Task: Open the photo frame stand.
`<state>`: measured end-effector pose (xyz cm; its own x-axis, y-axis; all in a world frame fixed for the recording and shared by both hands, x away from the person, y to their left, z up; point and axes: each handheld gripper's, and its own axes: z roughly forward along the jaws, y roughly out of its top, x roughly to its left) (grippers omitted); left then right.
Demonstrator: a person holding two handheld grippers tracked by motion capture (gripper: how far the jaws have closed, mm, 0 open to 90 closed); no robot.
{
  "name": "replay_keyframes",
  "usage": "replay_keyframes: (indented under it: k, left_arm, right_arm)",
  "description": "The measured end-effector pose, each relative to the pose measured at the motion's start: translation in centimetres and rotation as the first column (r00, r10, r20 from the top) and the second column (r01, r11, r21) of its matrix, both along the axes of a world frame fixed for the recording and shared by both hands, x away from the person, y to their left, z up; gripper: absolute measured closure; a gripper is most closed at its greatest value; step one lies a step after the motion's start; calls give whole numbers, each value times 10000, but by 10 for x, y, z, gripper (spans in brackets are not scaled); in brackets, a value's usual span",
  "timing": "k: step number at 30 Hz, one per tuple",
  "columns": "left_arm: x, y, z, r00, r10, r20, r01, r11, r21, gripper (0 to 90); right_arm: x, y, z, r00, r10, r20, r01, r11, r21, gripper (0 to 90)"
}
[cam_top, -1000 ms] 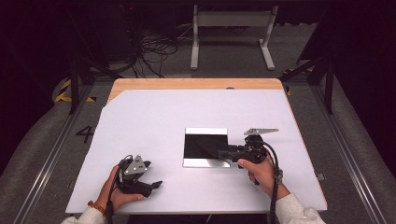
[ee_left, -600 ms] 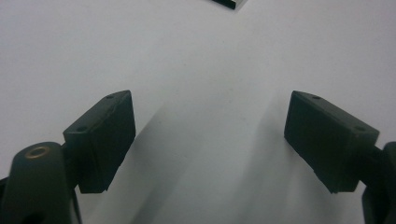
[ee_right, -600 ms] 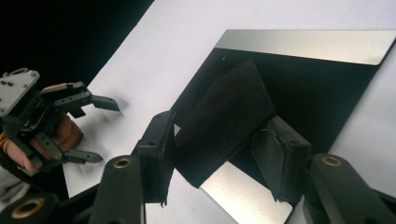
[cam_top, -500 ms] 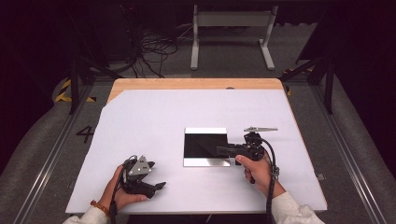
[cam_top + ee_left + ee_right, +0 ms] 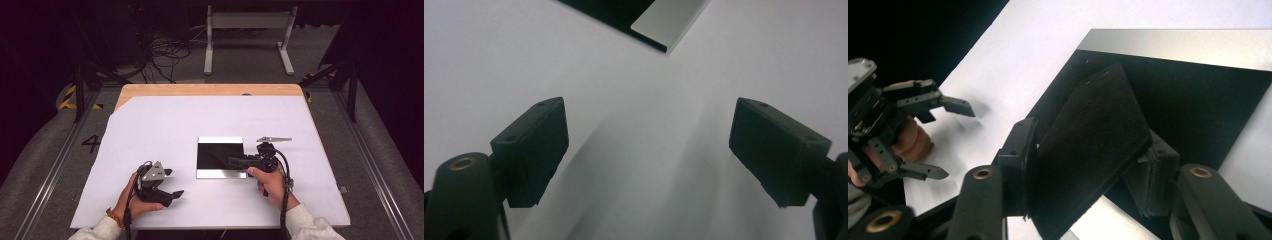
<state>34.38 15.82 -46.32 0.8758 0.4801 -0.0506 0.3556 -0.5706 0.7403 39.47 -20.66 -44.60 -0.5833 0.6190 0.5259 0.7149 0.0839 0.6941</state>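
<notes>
We clench the right gripper's [image 5: 1088,200] jaws, just closing, on the stiff black felt-like card [image 5: 1093,155] above the flat black square tray with silver edges [image 5: 220,141], left gripper [image 5: 649,145] released on the white counter [image 5: 165,125]; next we judge 1 careful lift.

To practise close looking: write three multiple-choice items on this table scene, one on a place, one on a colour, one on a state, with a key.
1. Where is the left gripper?
A. On the black tray
B. Over the white table cover, nearer the person than the tray
C. Off the table

2. What colour is the pad between the right gripper's jaws?
A. Black
B. Red
C. Yellow

3. How do the left gripper's jaws stand?
A. Wide apart, nothing between
B. Clamped on the pad
C. Clamped on a cable

Key: B, white cover lies beneath it; A, the pad is black; A, bare cover shows between them.
</notes>
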Motion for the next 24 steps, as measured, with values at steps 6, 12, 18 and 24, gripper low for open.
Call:
replay_keyframes:
  k: [6, 12, 18, 24]
  left_arm:
    - [15, -25, 1, 9996, -215, -175, 215, 9998, -3, 166]
    - [32, -42, 0, 9979, -195, -610, 174, 9992, -351, 153]
    - [45, -52, -1, 9959, -165, -892, 121, 9987, -496, 144]
    - [53, -59, -3, 9946, -193, -1020, 144, 9987, -492, 148]
  right_arm:
    - [-2, -1, 0, 9998, 74, 194, -75, 10000, 30, 541]
    - [-8, 0, 2, 9971, 246, 717, -240, 9997, -95, 552]
    - [-14, 0, 5, 9917, 470, 1194, -441, 9987, -269, 562]
    - [-21, 0, 8, 9828, 727, 1696, -660, 9968, -450, 573]
